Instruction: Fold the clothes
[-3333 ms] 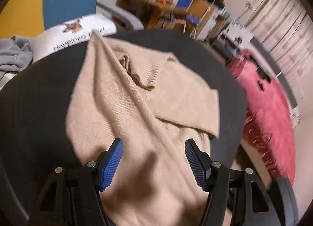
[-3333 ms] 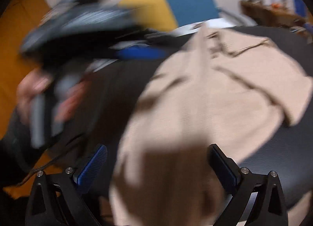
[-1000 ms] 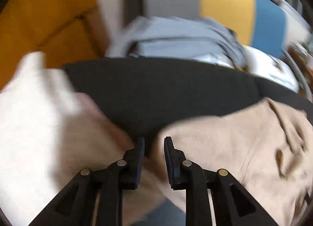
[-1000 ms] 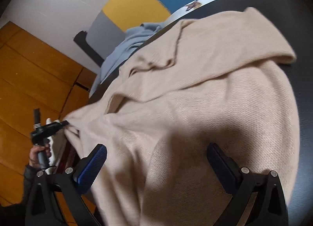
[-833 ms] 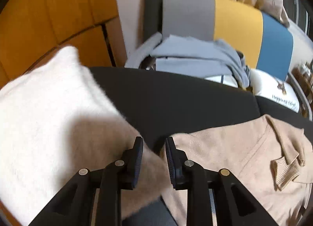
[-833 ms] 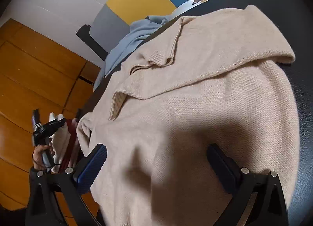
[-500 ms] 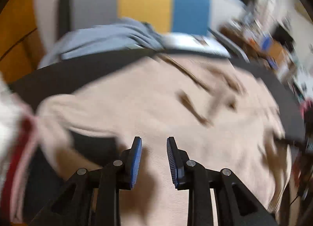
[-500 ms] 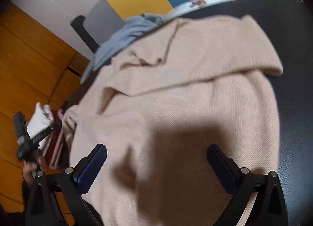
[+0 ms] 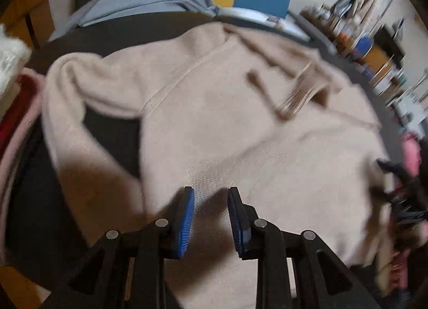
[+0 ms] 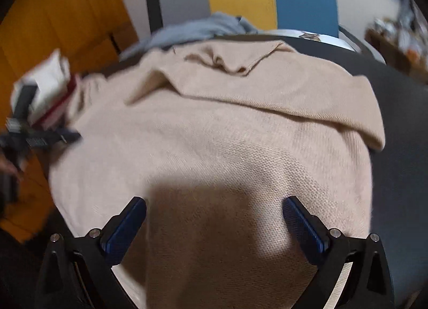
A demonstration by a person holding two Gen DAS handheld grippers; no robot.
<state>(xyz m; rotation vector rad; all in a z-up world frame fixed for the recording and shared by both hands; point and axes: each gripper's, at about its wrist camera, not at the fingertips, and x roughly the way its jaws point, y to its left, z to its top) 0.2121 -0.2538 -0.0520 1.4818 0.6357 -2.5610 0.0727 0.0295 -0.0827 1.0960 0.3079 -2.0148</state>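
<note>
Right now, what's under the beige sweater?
The beige sweater lies spread on a dark round surface, which shows around its edges and in the gap beside the sleeve. Whatever sits beneath the sweater's middle is covered and cannot be seen.

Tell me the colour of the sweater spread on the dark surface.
Plain beige knit sweater; the right wrist view shows it best.

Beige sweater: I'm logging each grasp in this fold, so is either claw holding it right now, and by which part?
Neither. The left claw is opening, nothing between its pads, over the beige sweater; the right claw is wide open above it.
</note>
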